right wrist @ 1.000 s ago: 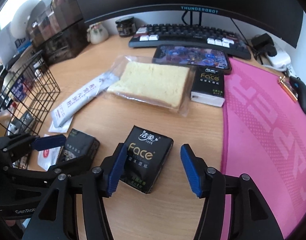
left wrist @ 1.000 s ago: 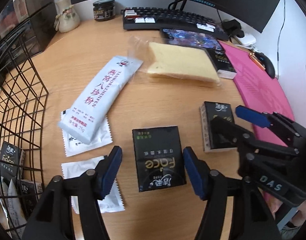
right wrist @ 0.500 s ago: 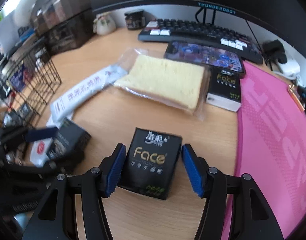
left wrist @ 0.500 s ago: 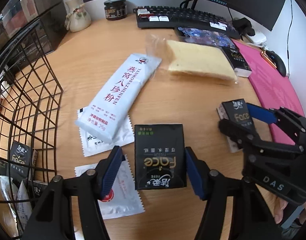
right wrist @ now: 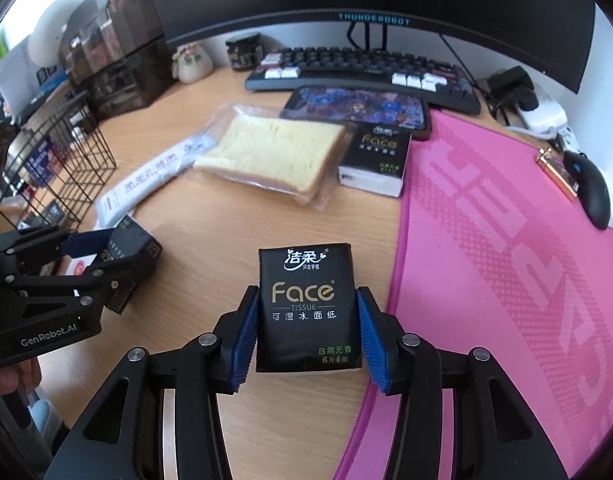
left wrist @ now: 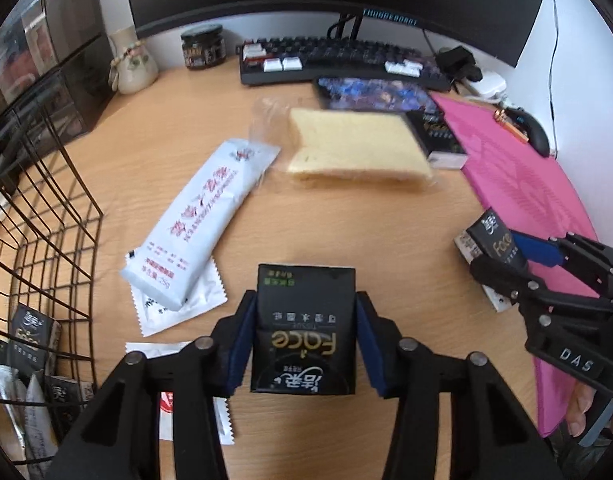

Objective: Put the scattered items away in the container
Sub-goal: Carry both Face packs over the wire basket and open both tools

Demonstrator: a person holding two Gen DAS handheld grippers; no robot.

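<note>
Closing on two tissue packs at the same time brings the main risk: each black "Face" pack is soft, so if the pads squeeze only the wrapper near one end, the pack can bend, tilt or slide out during the carry to the wire basket point(left wrist: 46, 248).

The left gripper point(left wrist: 305, 344) has its jaws closing, and the left tissue pack point(left wrist: 304, 332) sits between the blue pads, which appear to touch both of its long sides. About half of the pack sticks out in front of the fingertips, so I judge that this free end may droop when it is lifted.

The right gripper point(right wrist: 308, 332) is closing too, with the right tissue pack point(right wrist: 306, 304) between its pads and touching them. This pack lies on the wooden desk point(right wrist: 210, 240), just beside the edge of the pink mat point(right wrist: 506, 260).

A second risk is a collision, because the two grippers are near each other and both must go toward the same basket, which stands at the far left of the desk and already holds some packs. The left gripper could also drag the white sachets point(left wrist: 174, 312) that lie just beside its left finger.

Other items are not yet tidied: the long white sachet point(left wrist: 206, 216), the wrapped bread slice point(left wrist: 354, 152) and a third tissue pack point(right wrist: 378, 156) near the keyboard
</note>
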